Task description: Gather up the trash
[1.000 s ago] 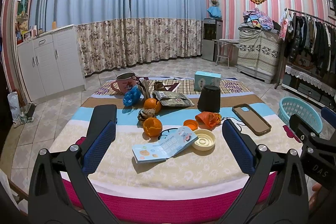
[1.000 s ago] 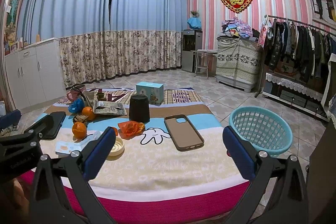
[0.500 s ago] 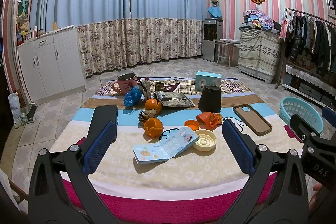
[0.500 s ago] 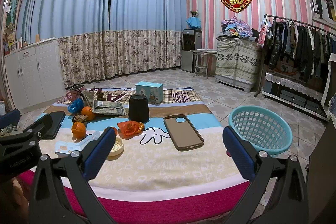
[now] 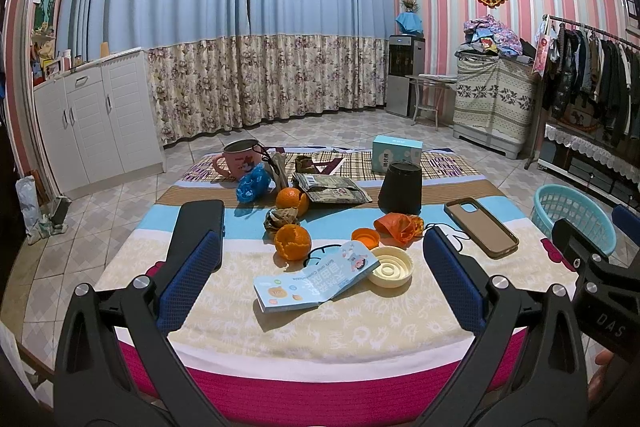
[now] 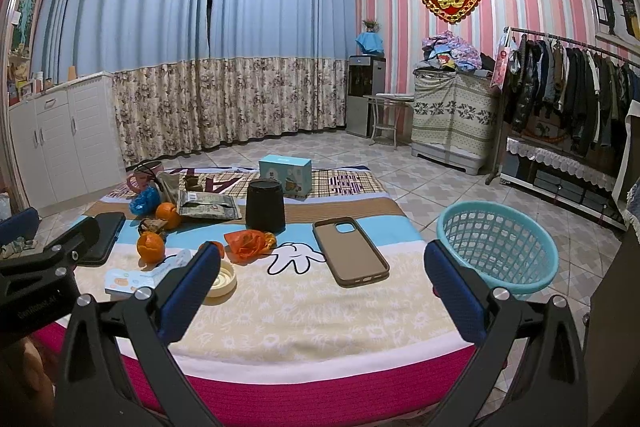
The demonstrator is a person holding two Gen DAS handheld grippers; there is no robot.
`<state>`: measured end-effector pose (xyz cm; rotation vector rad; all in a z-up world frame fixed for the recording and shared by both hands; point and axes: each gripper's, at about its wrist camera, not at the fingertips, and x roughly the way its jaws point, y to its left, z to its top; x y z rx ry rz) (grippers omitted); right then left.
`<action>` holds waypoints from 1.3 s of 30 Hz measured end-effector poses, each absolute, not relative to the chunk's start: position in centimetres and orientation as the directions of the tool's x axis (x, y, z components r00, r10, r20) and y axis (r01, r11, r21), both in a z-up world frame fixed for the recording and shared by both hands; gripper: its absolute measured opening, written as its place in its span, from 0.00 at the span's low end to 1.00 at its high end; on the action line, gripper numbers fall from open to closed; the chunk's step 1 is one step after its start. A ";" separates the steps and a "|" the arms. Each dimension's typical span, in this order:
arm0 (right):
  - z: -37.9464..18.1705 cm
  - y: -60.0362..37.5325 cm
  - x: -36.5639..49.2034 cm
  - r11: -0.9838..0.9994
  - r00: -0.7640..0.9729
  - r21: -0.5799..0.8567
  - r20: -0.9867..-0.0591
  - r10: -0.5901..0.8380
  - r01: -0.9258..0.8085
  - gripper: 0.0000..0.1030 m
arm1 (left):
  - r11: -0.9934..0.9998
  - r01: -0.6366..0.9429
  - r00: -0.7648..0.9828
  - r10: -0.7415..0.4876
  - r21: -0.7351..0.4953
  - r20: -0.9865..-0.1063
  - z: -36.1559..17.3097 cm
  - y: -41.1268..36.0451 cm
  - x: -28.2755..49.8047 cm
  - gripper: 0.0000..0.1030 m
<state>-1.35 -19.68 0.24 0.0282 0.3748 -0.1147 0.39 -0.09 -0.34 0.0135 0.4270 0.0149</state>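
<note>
Trash lies on the cloth-covered table: a blue wipes packet, a cream lid, an orange cap, an orange crumpled bag, orange peel, a brown wrapper, a blue crumpled bag and a foil pouch. A teal basket stands off the table's right edge. My left gripper is open and empty above the near edge, facing the packet. My right gripper is open and empty, near the phone.
A brown-cased phone, a black cup, a teal box, a pink mug and a whole orange also sit on the table. A black phone lies at the left. Tiled floor surrounds the table.
Both grippers have barely drifted; the view has shifted slightly. Nothing was taken hold of or moved.
</note>
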 end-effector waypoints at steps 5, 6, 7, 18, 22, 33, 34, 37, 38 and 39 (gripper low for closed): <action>0.2 -19.6 -1.3 0.993 0.923 0.005 -0.370 -0.108 0.119 0.96 | 1.000 -0.011 0.910 0.016 0.016 -0.415 -0.3 -0.1 0.4 0.95; 0.2 -19.6 -1.3 0.993 0.923 0.005 -0.369 -0.108 0.118 0.96 | 1.000 -0.011 0.910 0.017 0.017 -0.415 -0.3 -0.1 0.4 0.95; 0.1 -19.7 -1.3 0.993 0.923 0.005 -0.368 -0.108 0.118 0.96 | 1.000 -0.011 0.910 0.017 0.016 -0.415 -0.3 -0.1 0.4 0.95; 0.0 -19.6 -1.2 0.993 0.924 0.005 -0.365 -0.112 0.122 0.96 | 1.000 -0.011 0.910 0.018 0.018 -0.415 -0.4 -0.1 0.4 0.95; 0.0 -19.7 -1.0 0.992 0.924 0.008 -0.363 -0.117 0.128 0.96 | 1.000 -0.011 0.908 0.019 0.021 -0.418 -0.5 -0.1 0.4 0.95; -0.3 -20.1 -0.3 0.988 0.921 0.018 -0.364 -0.135 0.152 0.96 | 0.999 -0.021 0.906 0.031 0.028 -0.421 -1.4 0.2 0.8 0.95; -0.3 -20.1 -0.2 0.988 0.921 0.018 -0.366 -0.135 0.152 0.96 | 0.999 -0.022 0.907 0.033 0.030 -0.421 -1.4 0.1 0.7 0.95; -0.6 -20.2 0.0 0.987 0.917 0.012 -0.372 -0.144 0.160 0.96 | 0.999 -0.022 0.907 0.032 0.029 -0.420 -1.2 0.1 0.6 0.95; -0.6 -20.3 0.1 0.986 0.916 0.011 -0.372 -0.149 0.166 0.96 | 0.999 -0.022 0.907 0.031 0.027 -0.419 -1.2 0.1 0.5 0.95; -0.6 -20.5 -0.1 0.986 0.916 0.011 -0.371 -0.152 0.168 0.96 | 0.999 -0.022 0.907 0.031 0.027 -0.419 -1.2 0.2 0.5 0.95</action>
